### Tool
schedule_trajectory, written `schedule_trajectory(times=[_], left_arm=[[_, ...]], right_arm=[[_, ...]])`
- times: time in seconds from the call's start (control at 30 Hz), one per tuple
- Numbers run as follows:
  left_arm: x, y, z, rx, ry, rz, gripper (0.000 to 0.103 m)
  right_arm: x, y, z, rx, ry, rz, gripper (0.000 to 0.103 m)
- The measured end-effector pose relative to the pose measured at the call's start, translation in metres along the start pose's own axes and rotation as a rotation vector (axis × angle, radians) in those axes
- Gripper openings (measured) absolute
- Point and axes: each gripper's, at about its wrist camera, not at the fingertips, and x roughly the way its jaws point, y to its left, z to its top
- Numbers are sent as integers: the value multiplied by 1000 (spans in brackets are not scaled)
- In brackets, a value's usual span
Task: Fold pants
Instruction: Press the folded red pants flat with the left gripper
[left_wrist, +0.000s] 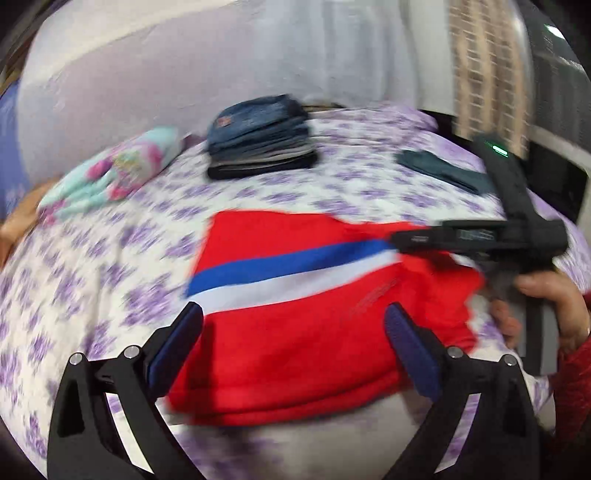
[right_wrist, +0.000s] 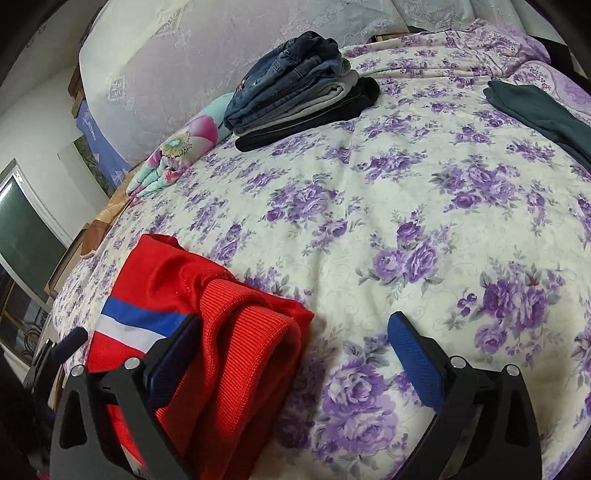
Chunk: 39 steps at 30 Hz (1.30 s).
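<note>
On the floral bedspread (right_wrist: 388, 192), a clothes stack (right_wrist: 295, 92) sits between a pastel bundle (right_wrist: 181, 151) and a teal garment (right_wrist: 543, 114).

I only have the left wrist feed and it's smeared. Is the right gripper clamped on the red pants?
Observer: No. In the right wrist view the right gripper is open, and the red pants lie past its left finger.
Operator: What's that end of the pants look like?
Observer: It is a ribbed band, bunched and folded over itself.
Operator: The stack at the back, all denim?
Observer: No. The folded stack has jeans on top, then a grey layer, then black at the bottom.
</note>
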Motion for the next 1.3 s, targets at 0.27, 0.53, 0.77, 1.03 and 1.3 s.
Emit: schedule_trajectory(times=[0.27,0.53,0.77,1.03,1.3], left_arm=[[27,20,-12,-67,100,-11,99],[26,22,-15,-72,100,-7,99],[26,21,-15,-68,100,-5,99],[25,22,-15,-71,100,-5,99],[25,21,-15,-68,102,-2,99]], right_arm=[[-67,-15,-16,6,-104,-28,100],[-97,66,-52,-224,-280,-176,100],[-63,38,-49,-156,-103,-159,100],[-97,84,-28,-342,-308,-255,100],[-15,82,-15,-347,-54,-298,100]])
